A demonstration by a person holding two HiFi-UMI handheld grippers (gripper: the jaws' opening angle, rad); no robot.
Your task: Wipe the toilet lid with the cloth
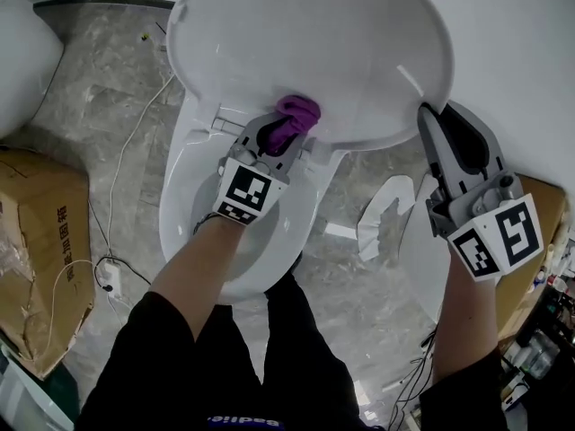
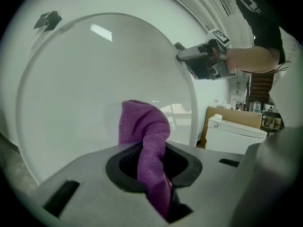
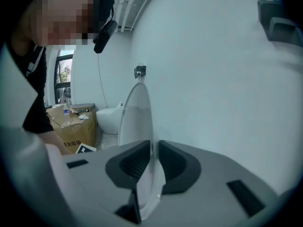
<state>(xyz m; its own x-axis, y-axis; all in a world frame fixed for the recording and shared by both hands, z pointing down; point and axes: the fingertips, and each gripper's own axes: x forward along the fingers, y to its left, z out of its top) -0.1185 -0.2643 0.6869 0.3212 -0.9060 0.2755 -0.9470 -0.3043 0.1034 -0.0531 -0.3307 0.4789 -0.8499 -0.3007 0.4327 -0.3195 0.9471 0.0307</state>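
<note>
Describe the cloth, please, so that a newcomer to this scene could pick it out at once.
Find the white toilet lid raised above the bowl. At its lower inner face, the left gripper holds a bunched cloth in its jaws. It is the only purple thing in view.

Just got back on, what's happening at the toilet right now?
A person is working with two grippers. The left gripper is shut on the purple cloth, with the cloth's bunched end against the inner face of the raised lid, low near the hinge. The right gripper is clamped on the lid's rim, apparently steadying it.
</note>
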